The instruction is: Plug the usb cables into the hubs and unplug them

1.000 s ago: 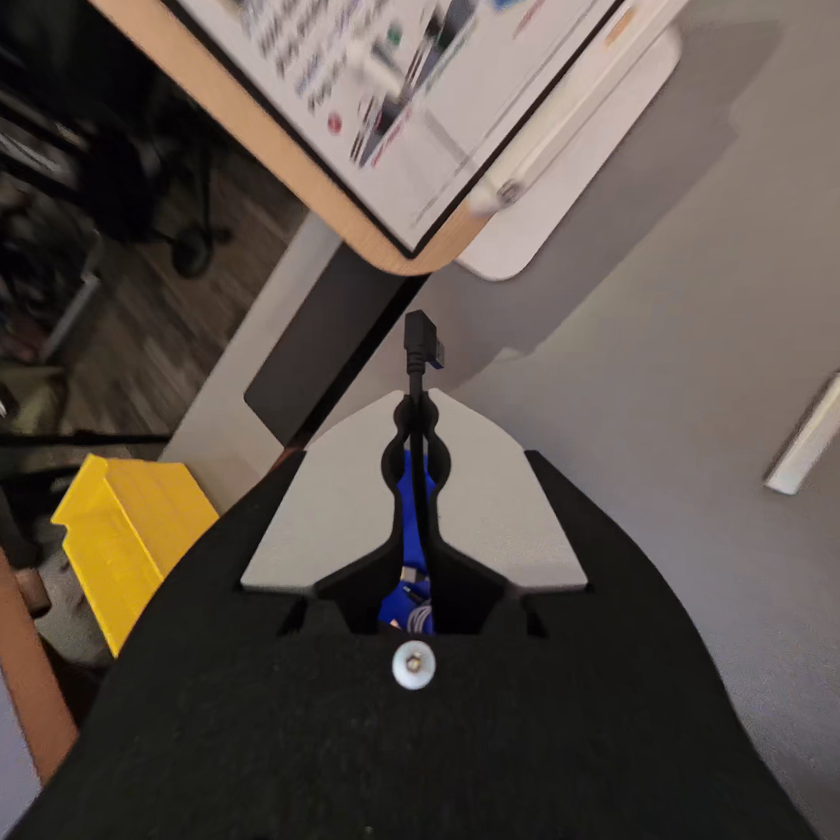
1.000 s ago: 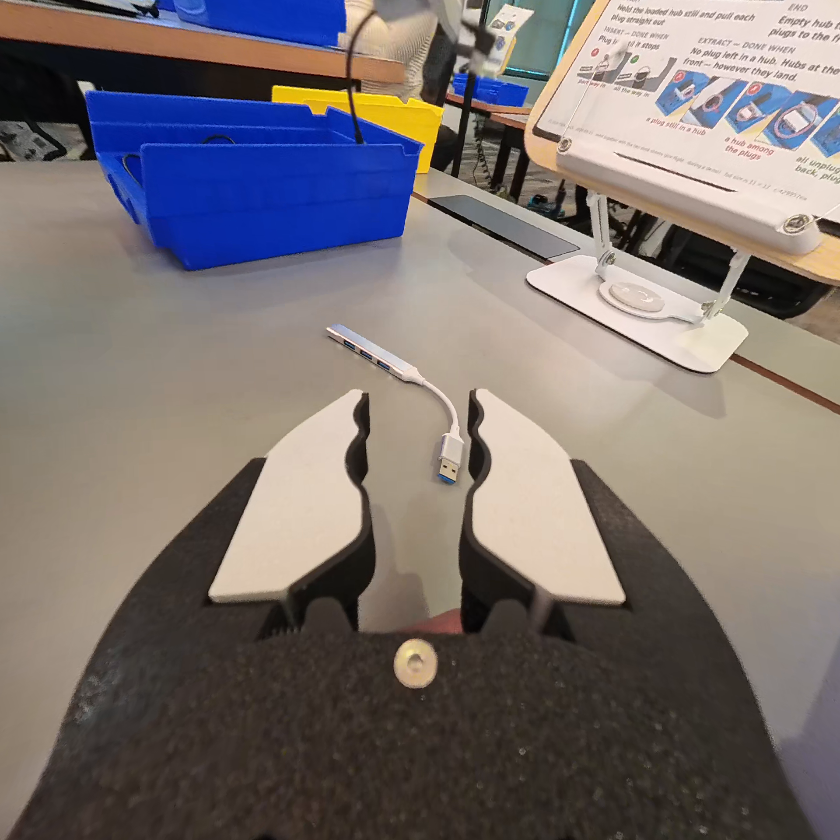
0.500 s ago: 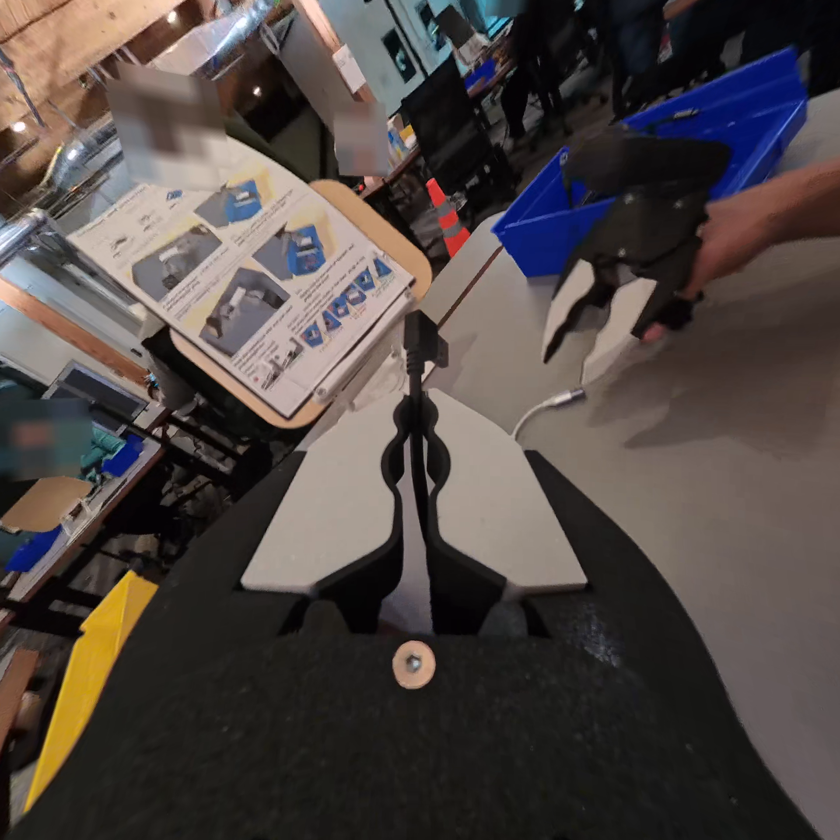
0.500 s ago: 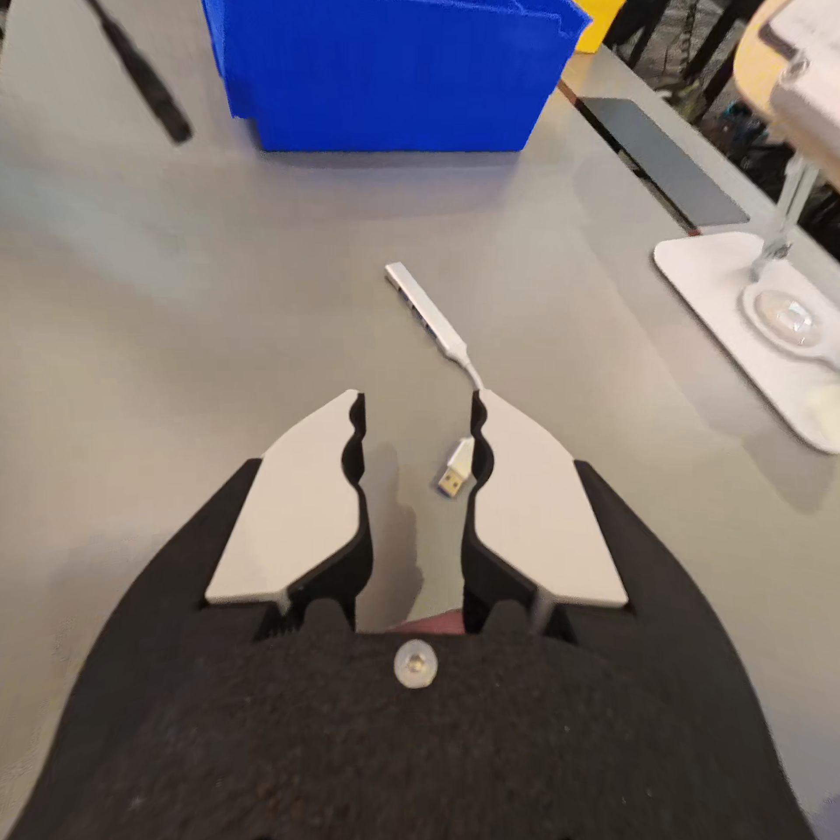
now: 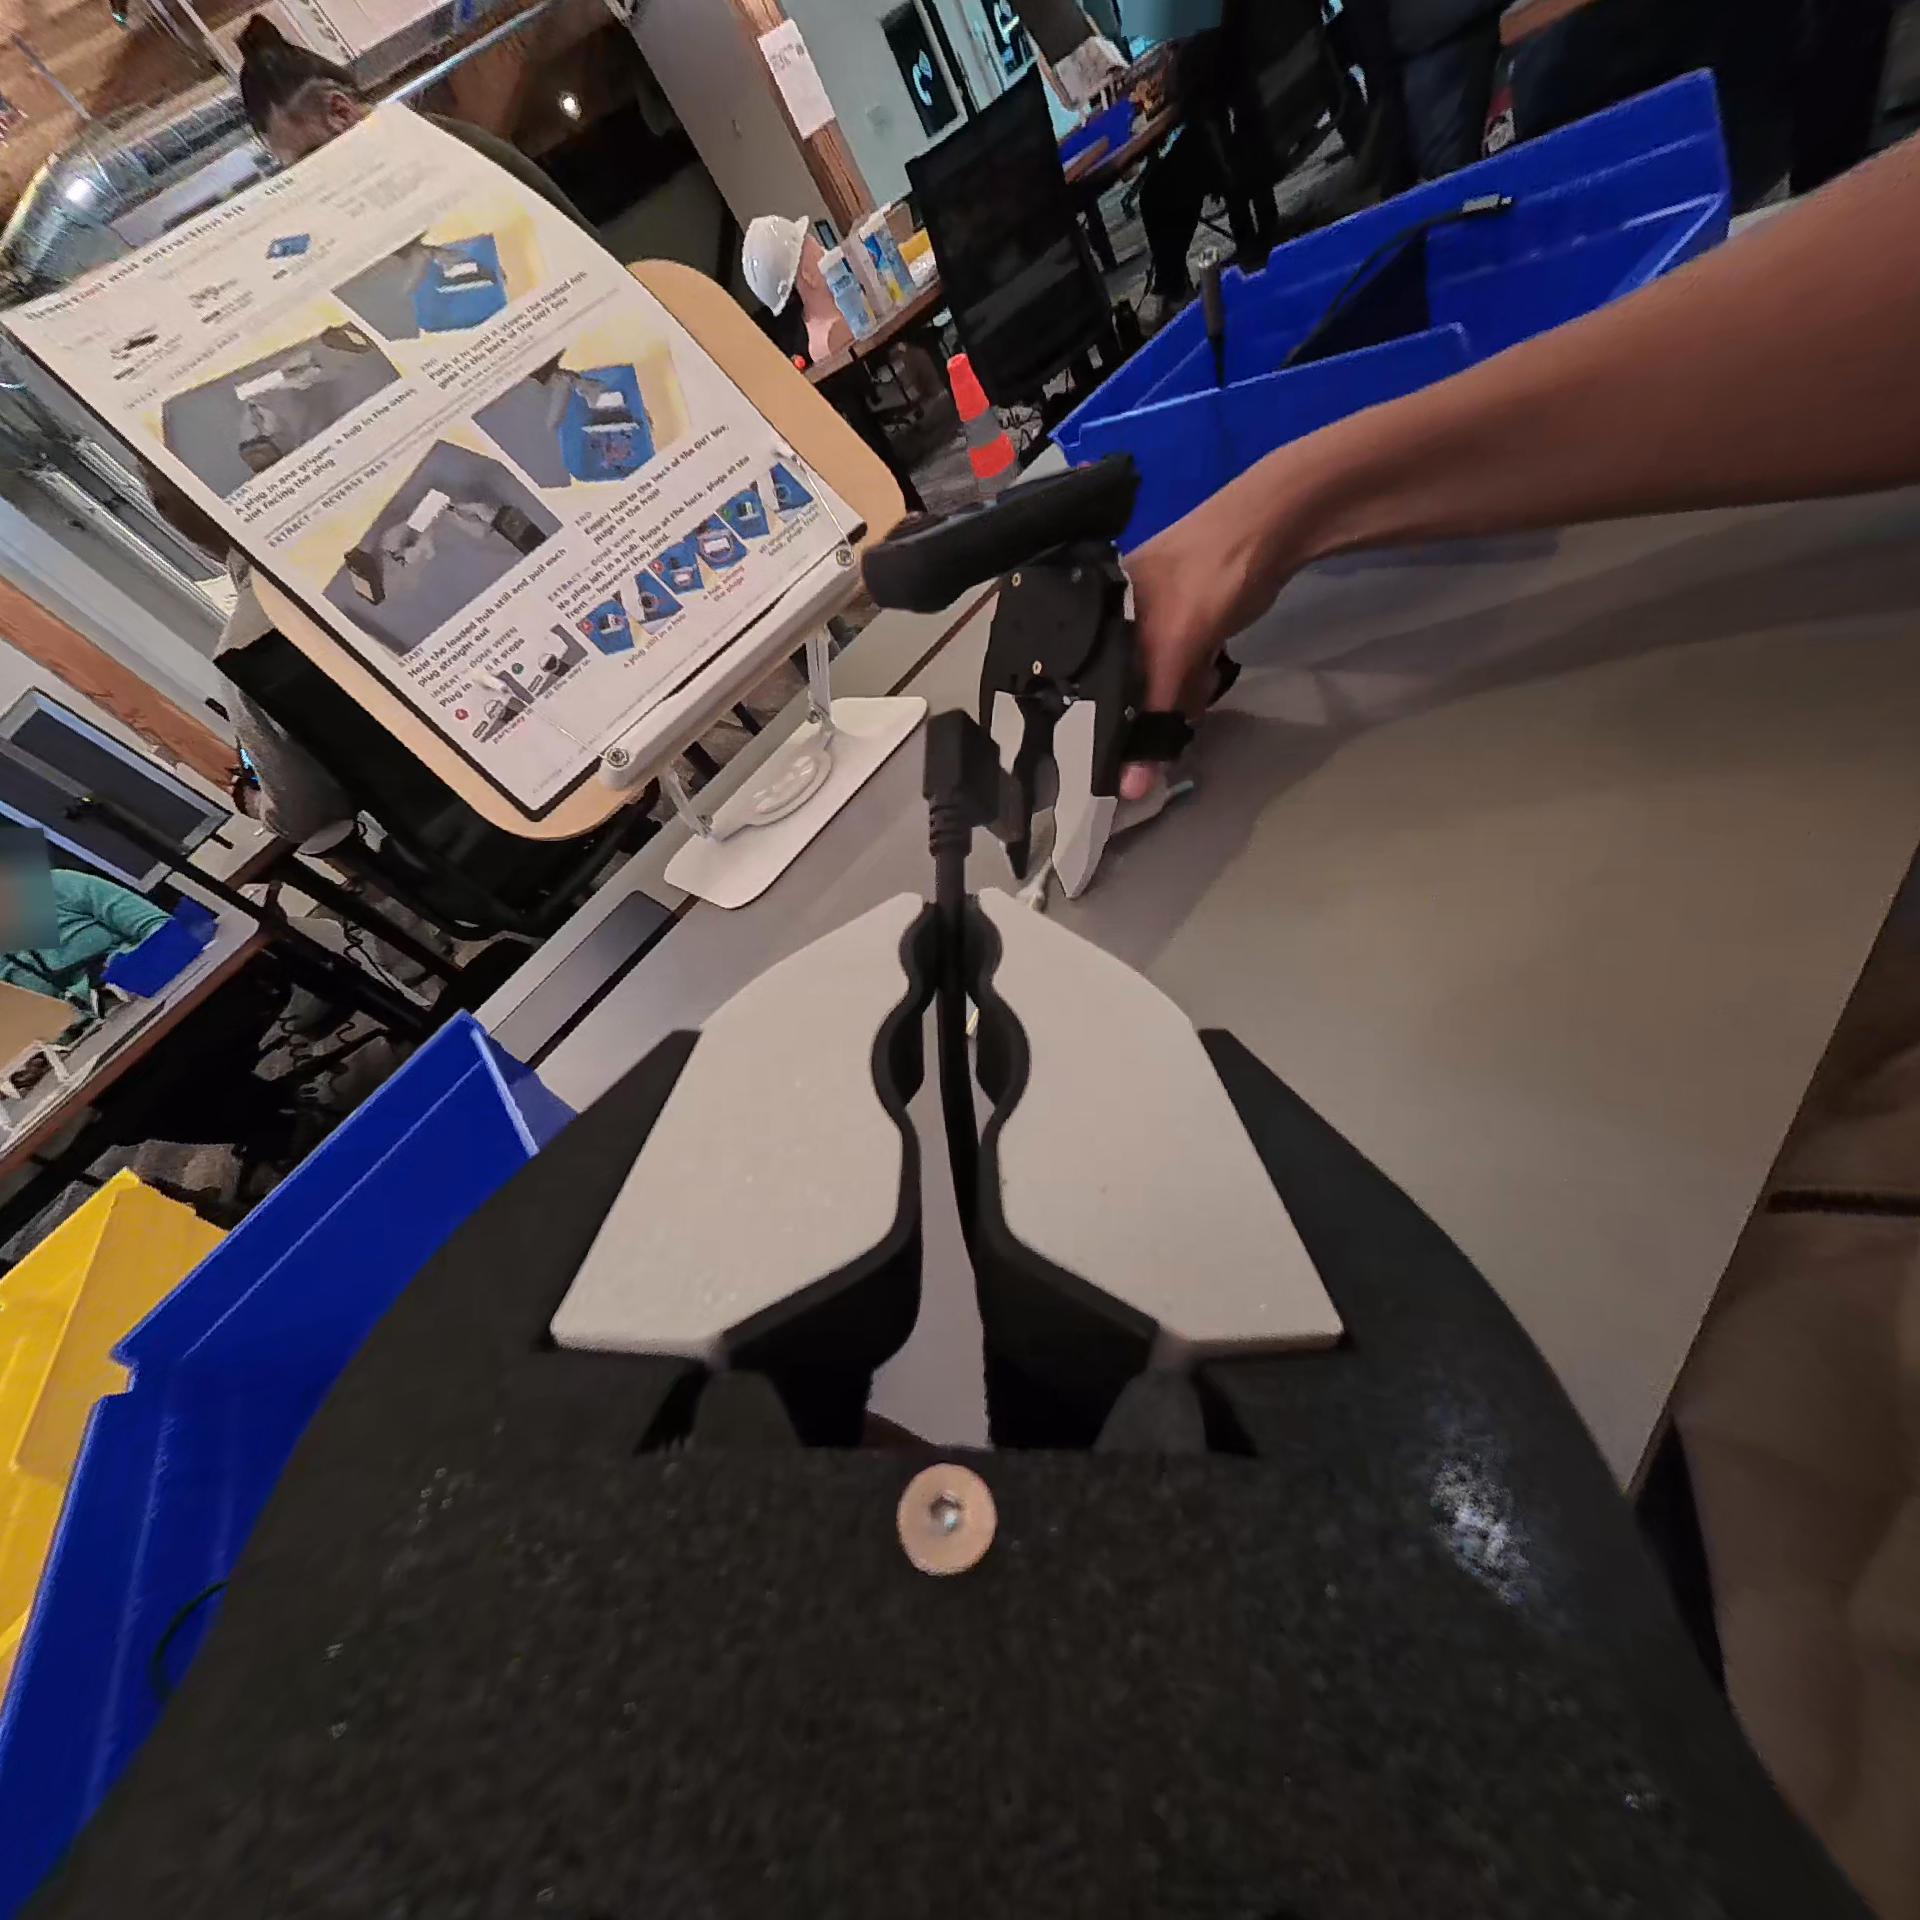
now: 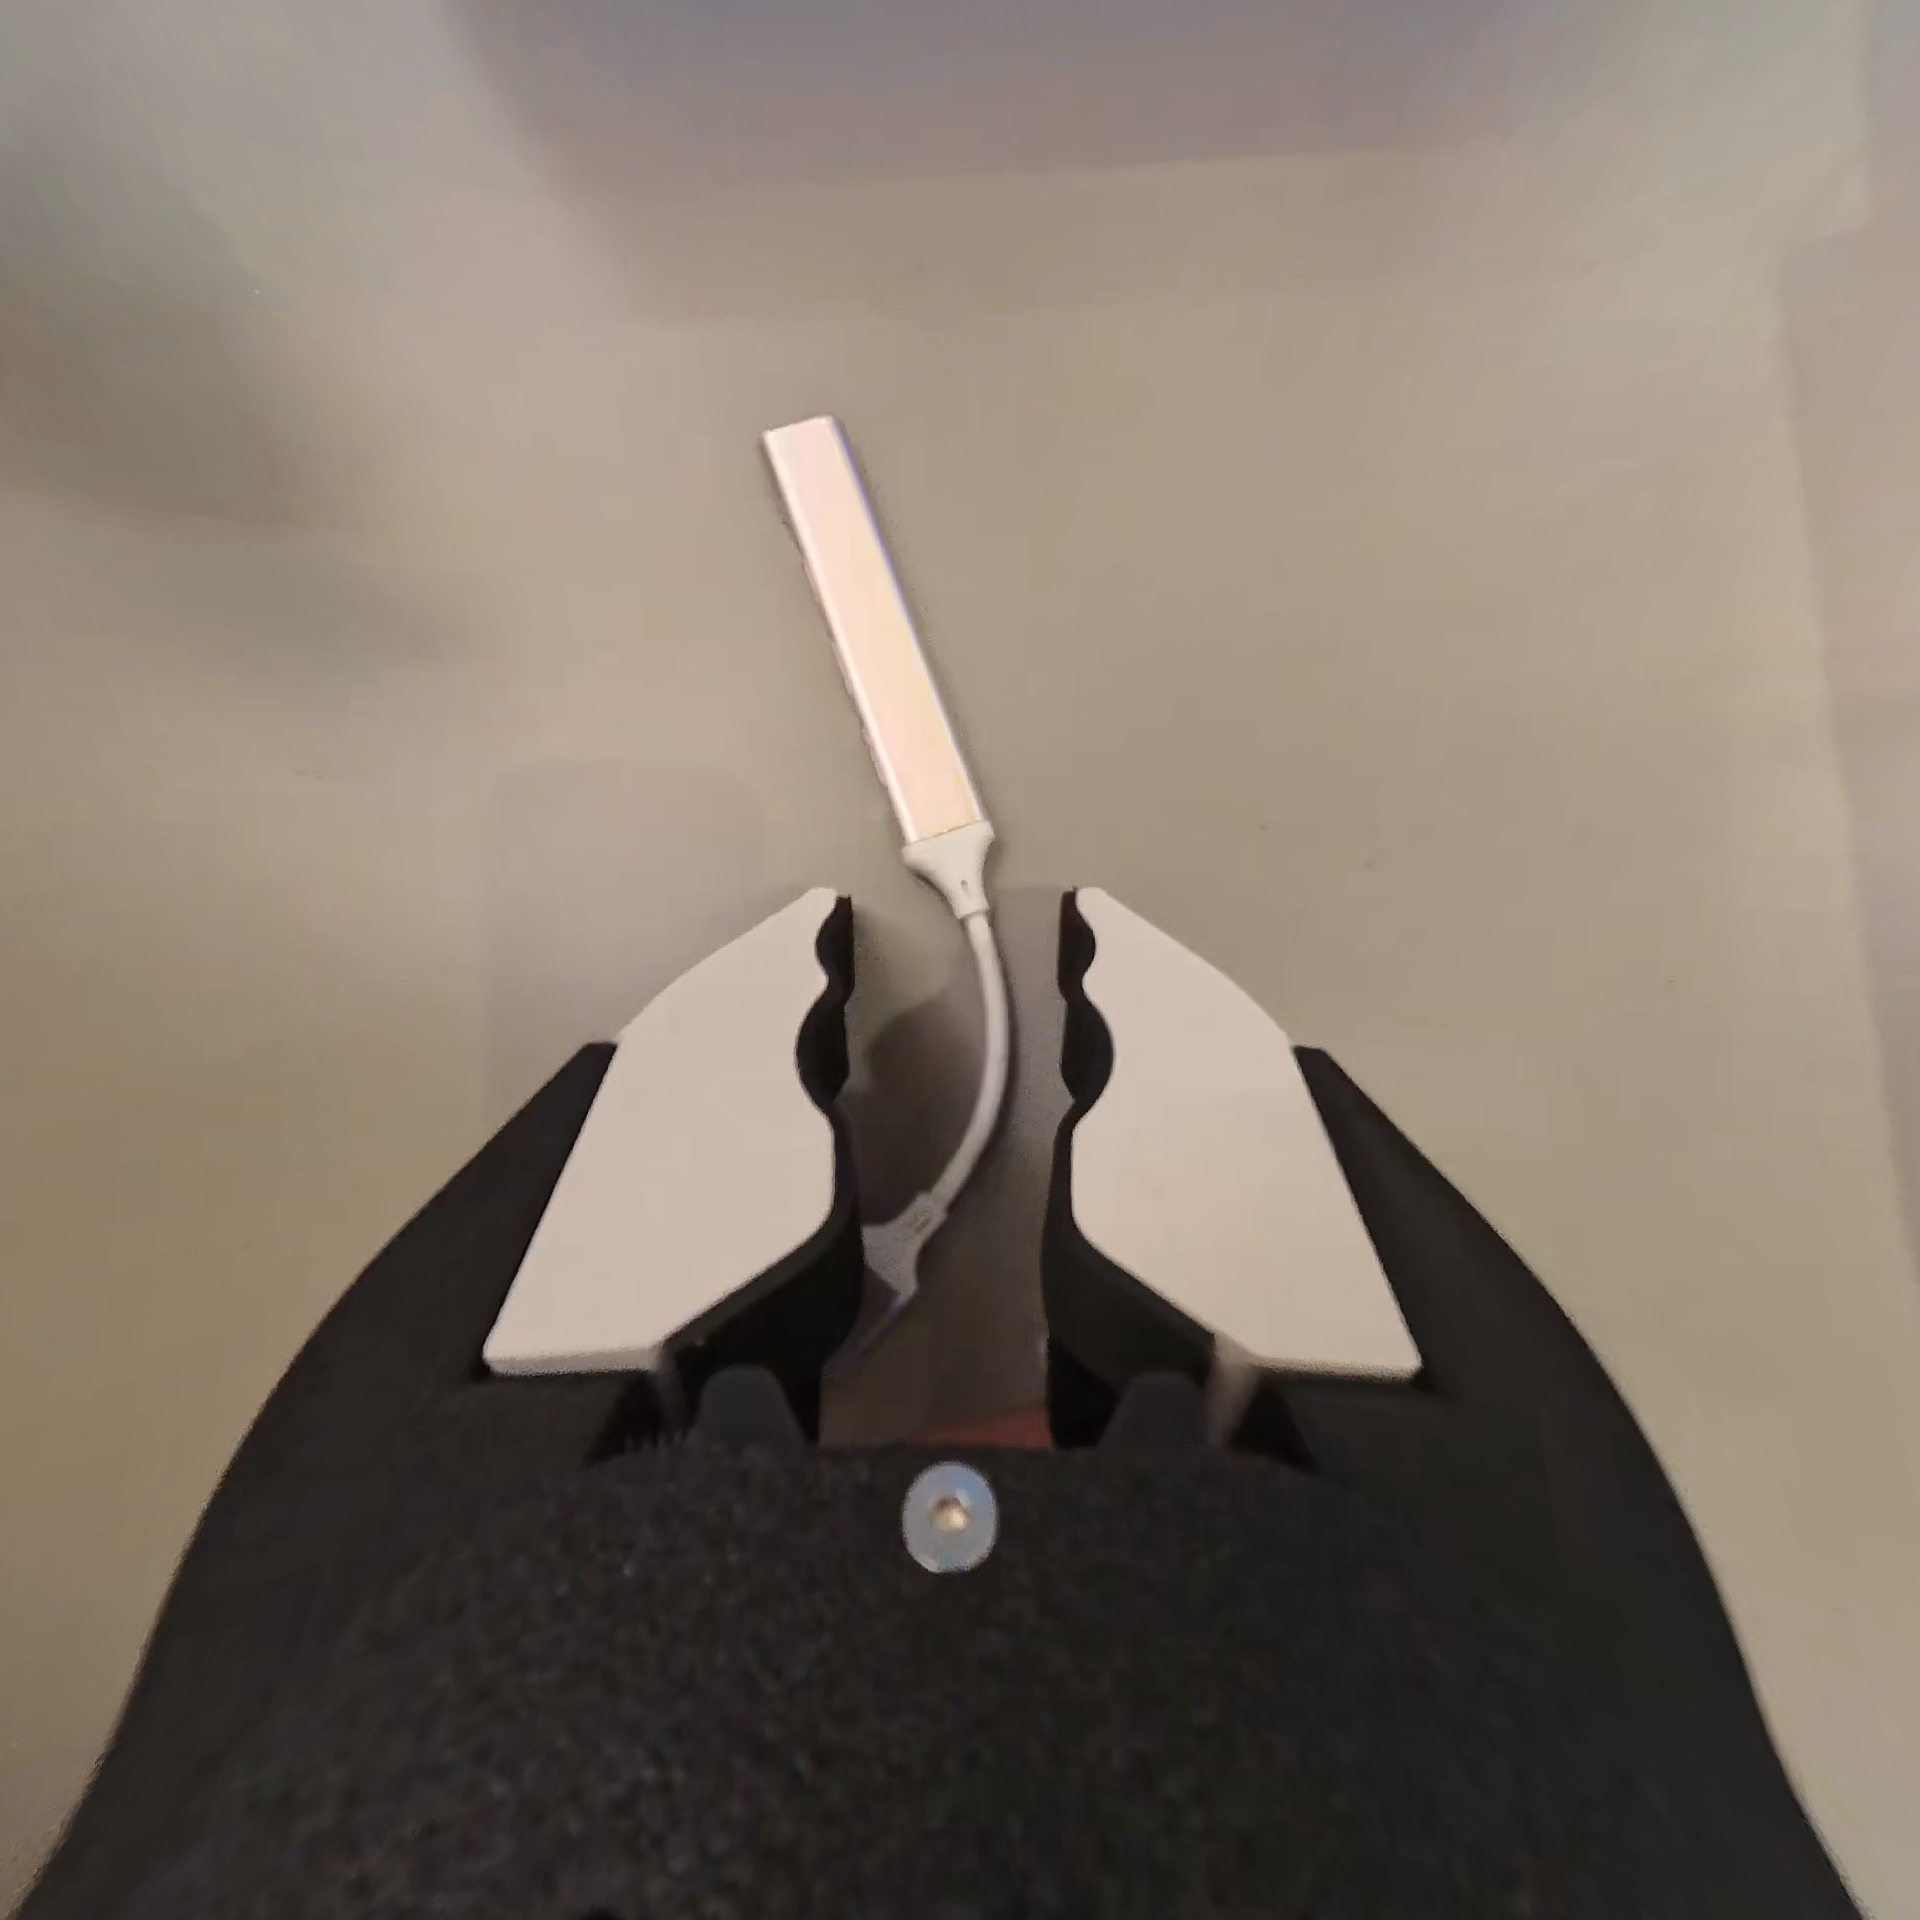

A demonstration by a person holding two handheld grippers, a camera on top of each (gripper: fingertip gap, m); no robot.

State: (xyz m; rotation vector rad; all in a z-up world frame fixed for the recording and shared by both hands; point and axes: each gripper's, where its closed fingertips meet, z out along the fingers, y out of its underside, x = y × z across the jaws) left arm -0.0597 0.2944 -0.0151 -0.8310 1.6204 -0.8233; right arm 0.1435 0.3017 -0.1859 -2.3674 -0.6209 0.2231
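The left gripper [image 5: 951, 914] is pinching a black USB cable [image 5: 954, 1039], its angled plug [image 5: 951, 774] sticking up past the fingertips. The right gripper [image 6: 956, 914] is hanging wide apart over the grey table [image 6: 416, 727], straddling the white pigtail [image 6: 992, 1039] of a silver USB hub [image 6: 868, 634] lying flat there, gripping nothing
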